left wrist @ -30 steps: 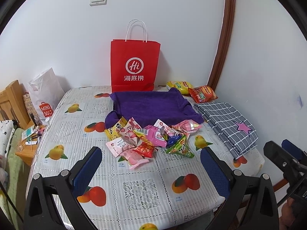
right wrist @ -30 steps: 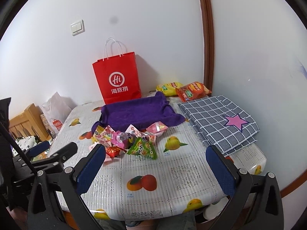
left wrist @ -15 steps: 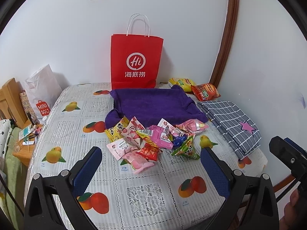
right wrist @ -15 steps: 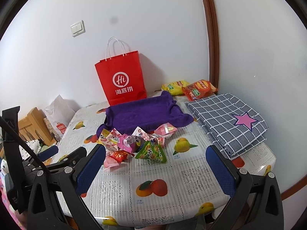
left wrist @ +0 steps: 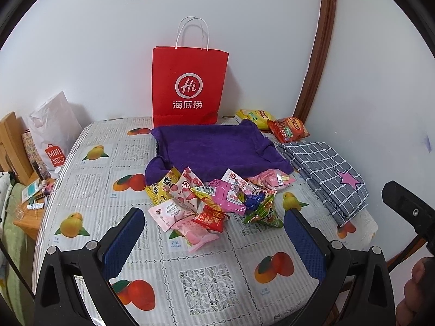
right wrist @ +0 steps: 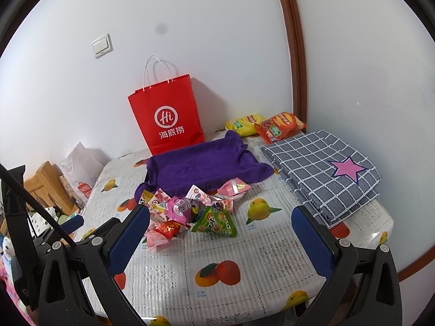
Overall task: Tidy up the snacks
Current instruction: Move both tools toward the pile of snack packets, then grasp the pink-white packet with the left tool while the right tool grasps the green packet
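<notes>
- Nearest to me, my left tool (left wrist: 213, 240) is wide open and holds nothing; it hangs above the near part of the counter (left wrist: 206, 282), which carries a cloth printed with fruit.
- My right tool (right wrist: 220, 232) is also wide open and empty, over the near right part of the same counter. In its view I see the left tool low on the left side, apart from it.
- A little farther, in the middle of the counter, lies the snack pile (left wrist: 214, 198): many small packets, pink, yellow, red and blue, lying over each other. The green triangular packet (right wrist: 214, 221) is at the right near edge of the pile, quite free from the others.
- Just behind the pile is the purple towel (left wrist: 217, 149), formed like a shallow tray; nothing lies in it. I judge this is the place where the snacks must go, but I cannot be sure.
- At the right lies a folded checked cloth (right wrist: 323, 171) with a pink star.
- At the far side, a red paper bag (left wrist: 189, 87) stands against the wall, and two bigger chip bags (right wrist: 267, 126) lie to its right.
- I think the task is at the beginning: no packet is taken yet. The next move calls for lowering one tool on an outer packet, such as the green one, and closing on its edge without dragging the neighbours.
</notes>
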